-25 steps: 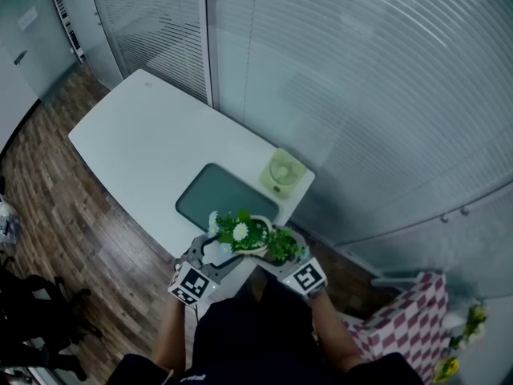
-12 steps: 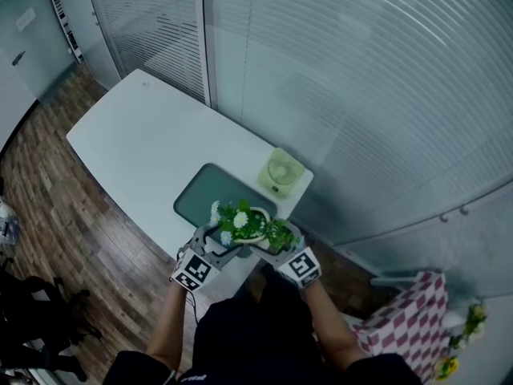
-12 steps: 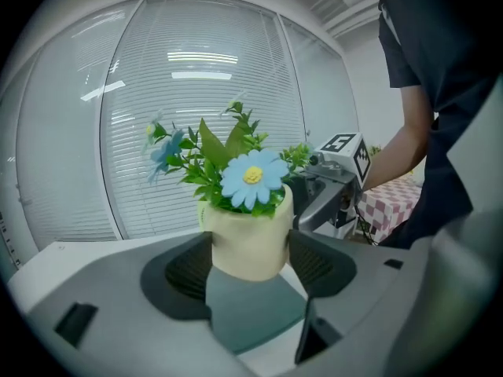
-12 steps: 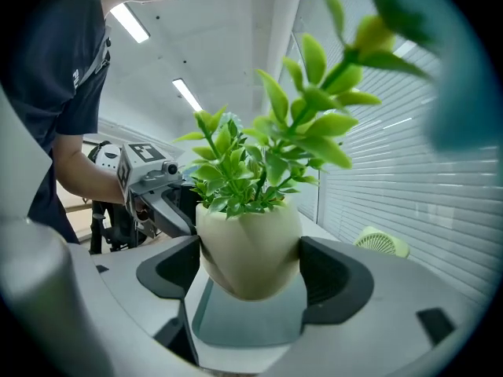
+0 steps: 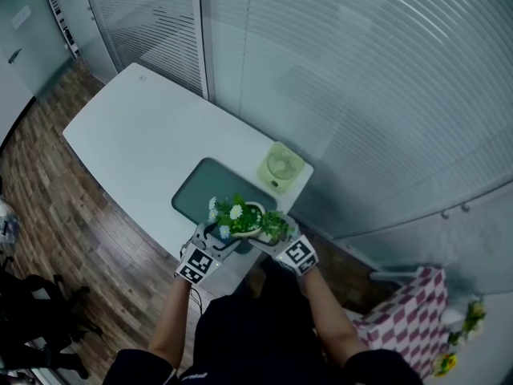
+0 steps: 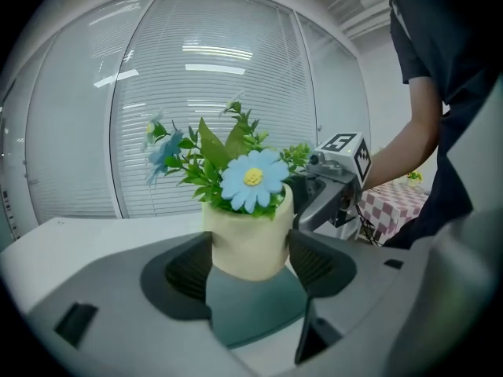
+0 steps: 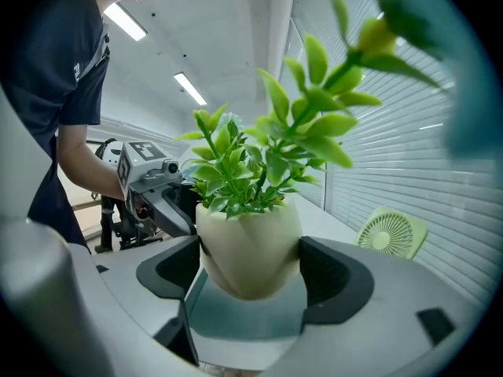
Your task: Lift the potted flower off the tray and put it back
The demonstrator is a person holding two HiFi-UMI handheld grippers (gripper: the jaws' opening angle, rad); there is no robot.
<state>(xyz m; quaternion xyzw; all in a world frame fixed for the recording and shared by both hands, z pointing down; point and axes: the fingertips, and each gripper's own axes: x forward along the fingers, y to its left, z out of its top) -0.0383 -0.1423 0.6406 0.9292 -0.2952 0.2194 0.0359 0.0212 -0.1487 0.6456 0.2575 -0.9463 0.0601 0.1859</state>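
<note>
vs 1 s ago: both tools and the potted flower (image 5: 240, 219) are sitting further forward in the head view. The pot was hanging at the near counter edge and is now overlapping the near edge of the dark green tray (image 5: 200, 189); the grip is staying the same. Left tool (image 6: 251, 267) is clamping the cream pot (image 6: 247, 238) low on its wall, jaws spread to the pot's width, both pads pressing on opposite sides. Right tool (image 7: 250, 277) is doing the same from the opposite side, pads touching the pot wall left and right. So both tools are gripping the one pot, facing each other, each showing up in the other's view behind the plant. Pot is standing upright, with the blue daisy (image 6: 253, 179) facing the left tool's camera and green sprigs facing the right one. In the right gripper view the rounded pot bottom is looking clear of the tray surface, tray directly below; the head view isn't confirming the gap. Tray is lying on the white counter (image 5: 132, 139) toward its right end, with a light green fan (image 5: 280, 167) standing just beside the tray's far right corner. Arms: left forearm (image 5: 172, 319) and right forearm (image 5: 325, 319) are both bare, reaching forward from the body and converging on the pot. Marker cubes (image 5: 197, 265) are facing up at the head camera.
</note>
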